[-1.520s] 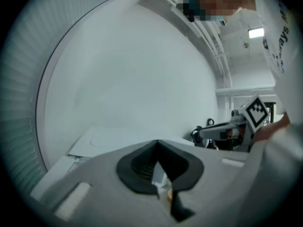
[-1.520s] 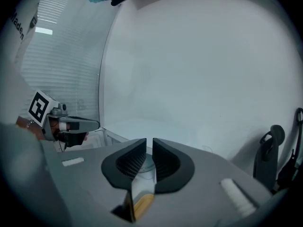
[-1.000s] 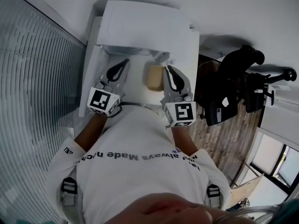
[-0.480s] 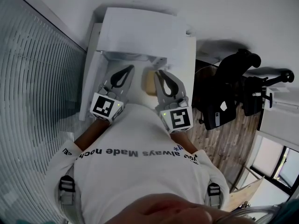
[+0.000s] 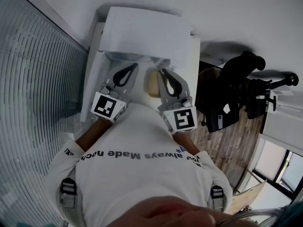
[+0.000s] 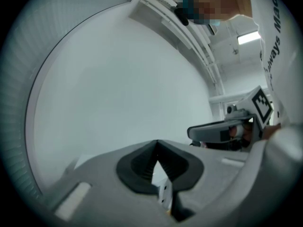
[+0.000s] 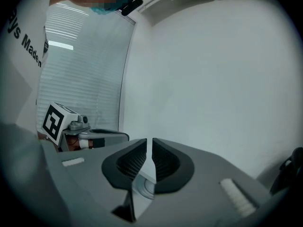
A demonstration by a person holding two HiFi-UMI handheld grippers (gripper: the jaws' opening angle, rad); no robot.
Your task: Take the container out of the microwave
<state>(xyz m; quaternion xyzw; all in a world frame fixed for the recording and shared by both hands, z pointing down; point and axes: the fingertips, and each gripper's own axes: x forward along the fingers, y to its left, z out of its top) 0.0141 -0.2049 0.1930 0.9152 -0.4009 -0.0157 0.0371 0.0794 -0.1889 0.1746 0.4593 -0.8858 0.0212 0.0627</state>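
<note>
Sitting in the middle of the head view, the tan container [image 5: 151,83] rests on the white counter [image 5: 190,74], just below the white microwave [image 5: 142,32]. Seen from above it lies outside the oven's box. I judge the take-out to be done or nearly so, since a thing inside would be hidden under the oven's top.

The right gripper [image 5: 162,71] lies just to the container's right and covers its right edge in the picture. Whether the two touch cannot be told from above. In the right gripper view its jaws have just been closing. The pads now stand a thin slit apart with only pale wall showing through, so they pinch nothing.

The left gripper [image 5: 133,66] lies to the container's left, with a strip of bare counter between them. Its jaws meet at the tips and are empty.

Both grippers point roughly level toward the microwave, and their marker cubes sit close against the person's white shirt [image 5: 137,174]. With nothing in either pair of jaws and the container set down between them, this looks to me like a resting hold after a release, not a reach.

Window blinds [image 5: 33,108] fill the left of the frame. A dark office chair [image 5: 236,84] stands at the right, well apart from the counter.
</note>
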